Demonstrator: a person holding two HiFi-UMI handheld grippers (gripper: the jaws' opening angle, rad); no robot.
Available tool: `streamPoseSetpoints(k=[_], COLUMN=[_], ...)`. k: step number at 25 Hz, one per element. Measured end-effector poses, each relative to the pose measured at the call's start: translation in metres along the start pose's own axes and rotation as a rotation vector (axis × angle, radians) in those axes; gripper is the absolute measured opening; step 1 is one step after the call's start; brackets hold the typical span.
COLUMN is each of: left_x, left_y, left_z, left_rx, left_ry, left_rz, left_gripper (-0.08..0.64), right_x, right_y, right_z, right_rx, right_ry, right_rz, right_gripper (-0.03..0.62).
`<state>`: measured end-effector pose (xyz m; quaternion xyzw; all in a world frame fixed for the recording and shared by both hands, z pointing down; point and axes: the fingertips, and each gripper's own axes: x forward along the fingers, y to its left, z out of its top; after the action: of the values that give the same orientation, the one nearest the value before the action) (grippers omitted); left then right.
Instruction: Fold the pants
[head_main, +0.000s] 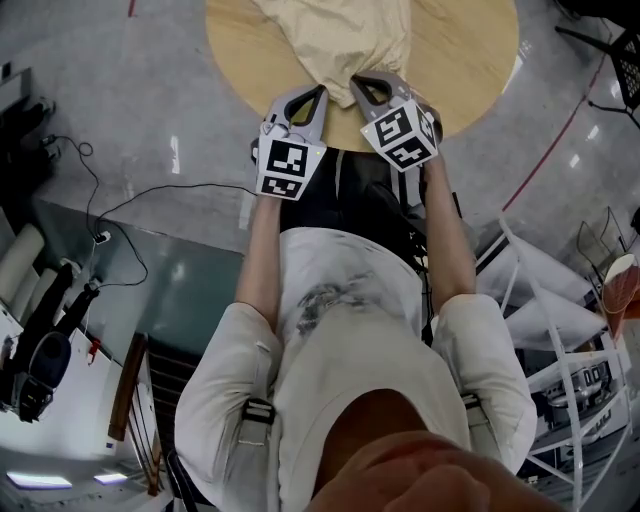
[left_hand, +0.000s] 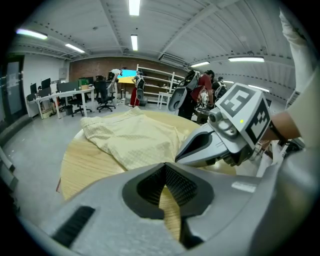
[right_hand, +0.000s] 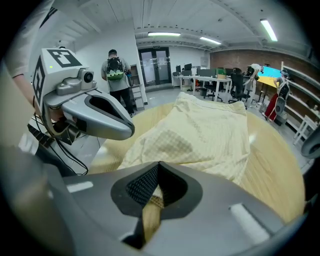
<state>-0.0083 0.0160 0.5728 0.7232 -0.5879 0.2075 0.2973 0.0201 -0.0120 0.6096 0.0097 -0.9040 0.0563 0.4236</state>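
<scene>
Beside the near rim of the round wooden bench, both pairs of fingers are pressed shut at the closest edge of the pants.

Each pair's own grey body covers the spot where its tips meet the cloth, so I cannot tell whether either nips the hem. Through the opening behind the tips of the left fingers, bare wood shows. Behind the tips of the right fingers, a sliver of checked cloth shows over wood. The head view cuts off the far part of the pants and bench at its top edge. Pale yellow with a fine check weave, the pants lie rumpled on the bench, spreading away ahead and left of the left fingers and ahead and right of the right fingers. The two pairs sit close side by side.
</scene>
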Motion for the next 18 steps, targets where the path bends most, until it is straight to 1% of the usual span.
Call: streamPoseSetpoints(k=[6,11,16,17,18], left_x=[-0.005,-0.010,-0.006,-0.006,-0.005], left_y=[0.000,-0.001,-0.015,-0.018,-0.021], left_z=[-0.010,-0.014,-0.017,-0.019,-0.020], left_rx=[0.013,0.028,0.050,0.057,0.062], left_ry=[-0.008,-0.015,0.002,0.004,0.007], left_rz=[-0.041,-0.055,-0.088,-0.093,-0.096], left_gripper=[0.008,0.008,0.052,0.060,0.065], right_x=[0.006,-0.007,-0.025,-0.028,-0.030], right_y=[0.015,0.017,0.014,0.014,0.013], right_z=[0.006,0.016,0.012,0.010,0.008], right_rx=[0.005,-0.014,-0.069,-0.078,-0.086], right_ry=[-0.009,-0.032,-0.021,-0.017,-0.013], right_rz=[-0.014,-0.048,-0.077,-0.077,-0.074], right_gripper=[0.008,0.009,0.009,0.020,0.047])
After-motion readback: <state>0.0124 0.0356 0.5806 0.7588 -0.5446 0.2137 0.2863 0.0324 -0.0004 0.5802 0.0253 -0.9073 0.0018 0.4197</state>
